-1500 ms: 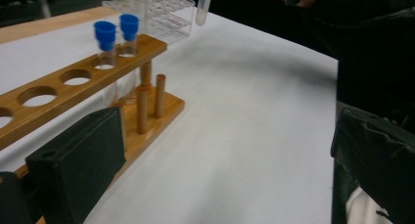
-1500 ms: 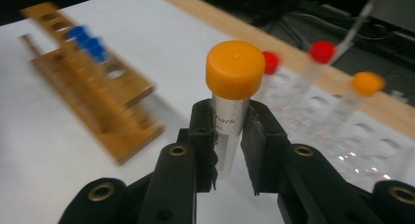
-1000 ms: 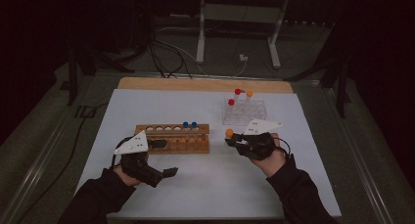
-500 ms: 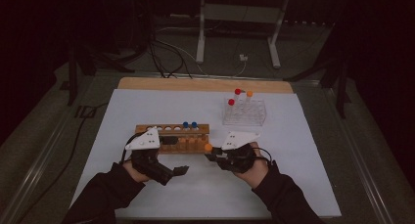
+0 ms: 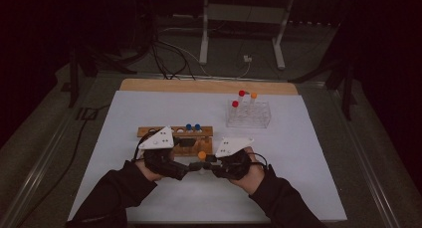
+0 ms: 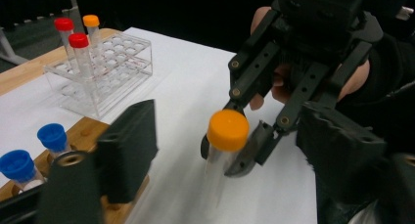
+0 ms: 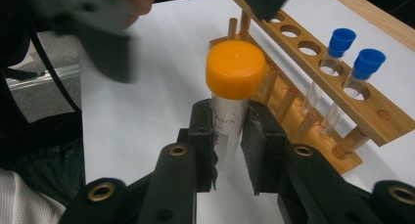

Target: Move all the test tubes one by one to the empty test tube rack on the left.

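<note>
Right gripper (image 7: 227, 150) has its jaws pinched on the clear tube with the orange cap (image 7: 235, 69), which stands upright between the pads; in the high view the tube (image 5: 201, 156) sits at lower centre of the frame, just in front of the wooden rack (image 5: 199, 133). A second ago my right hand was further to the right, below the clear plastic rack (image 5: 249, 114); now it has carried the tube leftward until both hands meet. My left gripper (image 6: 230, 150), wide open a second ago, has just been closing, and its two black jaws now flank the tube without, as far as I can tell, pressing on it. I judge this a handover: the left is about to take the tube, probably for the wooden rack beside the two blue-capped tubes (image 5: 193, 128). For room, the white sheet (image 5: 308, 153) is bare toward the lower edge and lower right of the frame, so the right hand can back away freely. The tight spot is upward: the wooden rack lies just behind the grippers, and the blue caps stand close to the left jaw's path.
</note>
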A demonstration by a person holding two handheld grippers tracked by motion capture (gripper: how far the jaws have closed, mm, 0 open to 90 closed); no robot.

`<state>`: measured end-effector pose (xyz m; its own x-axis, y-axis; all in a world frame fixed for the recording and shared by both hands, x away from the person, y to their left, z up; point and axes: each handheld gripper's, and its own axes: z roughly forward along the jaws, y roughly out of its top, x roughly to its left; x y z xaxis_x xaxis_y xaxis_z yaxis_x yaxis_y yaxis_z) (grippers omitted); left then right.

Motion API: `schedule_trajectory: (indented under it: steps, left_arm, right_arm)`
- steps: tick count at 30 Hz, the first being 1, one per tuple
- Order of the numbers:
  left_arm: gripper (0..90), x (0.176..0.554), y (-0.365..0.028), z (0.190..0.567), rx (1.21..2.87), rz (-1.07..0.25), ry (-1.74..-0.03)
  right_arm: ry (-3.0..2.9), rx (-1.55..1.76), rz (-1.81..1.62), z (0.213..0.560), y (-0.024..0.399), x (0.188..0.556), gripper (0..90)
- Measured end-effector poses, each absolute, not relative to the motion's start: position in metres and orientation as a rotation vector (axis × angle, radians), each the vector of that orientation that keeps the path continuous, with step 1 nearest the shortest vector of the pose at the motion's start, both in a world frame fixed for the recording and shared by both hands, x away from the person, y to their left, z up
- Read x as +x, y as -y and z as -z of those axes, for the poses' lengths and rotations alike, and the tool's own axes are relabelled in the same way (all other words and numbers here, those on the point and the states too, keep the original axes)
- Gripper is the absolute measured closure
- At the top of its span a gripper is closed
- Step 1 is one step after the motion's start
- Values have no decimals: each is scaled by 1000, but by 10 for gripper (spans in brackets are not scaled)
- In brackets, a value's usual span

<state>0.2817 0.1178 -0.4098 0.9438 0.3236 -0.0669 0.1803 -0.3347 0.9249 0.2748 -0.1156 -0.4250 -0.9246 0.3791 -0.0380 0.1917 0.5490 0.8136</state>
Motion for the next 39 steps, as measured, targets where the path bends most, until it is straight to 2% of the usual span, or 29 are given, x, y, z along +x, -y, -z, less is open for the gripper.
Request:
schedule_trajectory:
  steps: [4,7,18,32,39]
  left_arm:
    - [402,283,-116,411,1925,-158,-357]
    - [477,283,-114,412,1924,-160,-357]
    - [692,283,-111,417,1954,-193,-339]
    - [719,283,-113,412,1956,-249,-318]
    - [720,287,-125,401,1937,-296,-353]
  right_arm:
    - [-2576,478,-1314,425,114,275,750]
    - [-2579,477,-1318,426,114,275,750]
    - [-2578,483,-1314,427,113,277,750]
    - [-2569,509,-1339,425,112,280,739]
    - [-2520,543,-1396,419,122,281,540]
